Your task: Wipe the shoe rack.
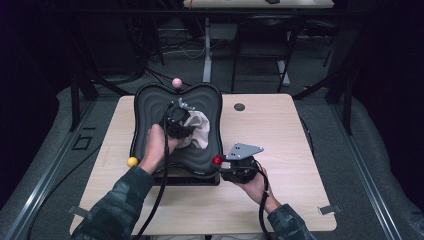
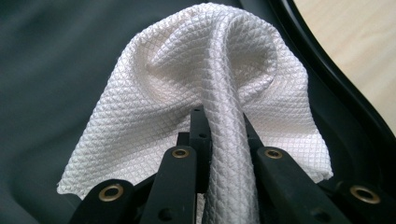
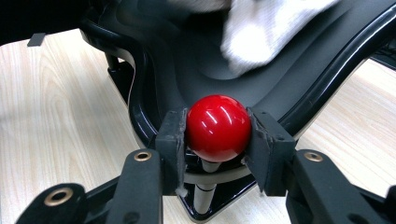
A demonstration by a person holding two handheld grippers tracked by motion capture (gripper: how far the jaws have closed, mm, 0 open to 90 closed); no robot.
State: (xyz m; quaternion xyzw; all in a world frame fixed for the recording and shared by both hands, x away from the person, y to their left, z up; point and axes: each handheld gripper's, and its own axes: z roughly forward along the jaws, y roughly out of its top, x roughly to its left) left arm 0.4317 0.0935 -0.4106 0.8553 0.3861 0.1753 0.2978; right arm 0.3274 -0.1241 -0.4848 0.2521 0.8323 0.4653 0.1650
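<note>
left gripper (image 2: pixel 219 140) clamps the white cloth (image 2: pixel 205 88) mid-tray (image 1: pixel 150 100); right gripper (image 3: pixel 218 135) pinches the red knob (image 3: pixel 218 127) at the tray's near right corner.

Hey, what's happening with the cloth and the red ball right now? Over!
Left gripper shut on white cloth, over black tray. Right gripper shut on red ball. Nothing blocking.

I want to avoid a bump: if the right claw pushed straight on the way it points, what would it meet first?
The right claw is shut on the red ball at the tray's corner. Straight ahead lies the tray's raised rim, then its dark surface with the cloth farther on. Depth is hard to judge, but the rim looks first.
</note>
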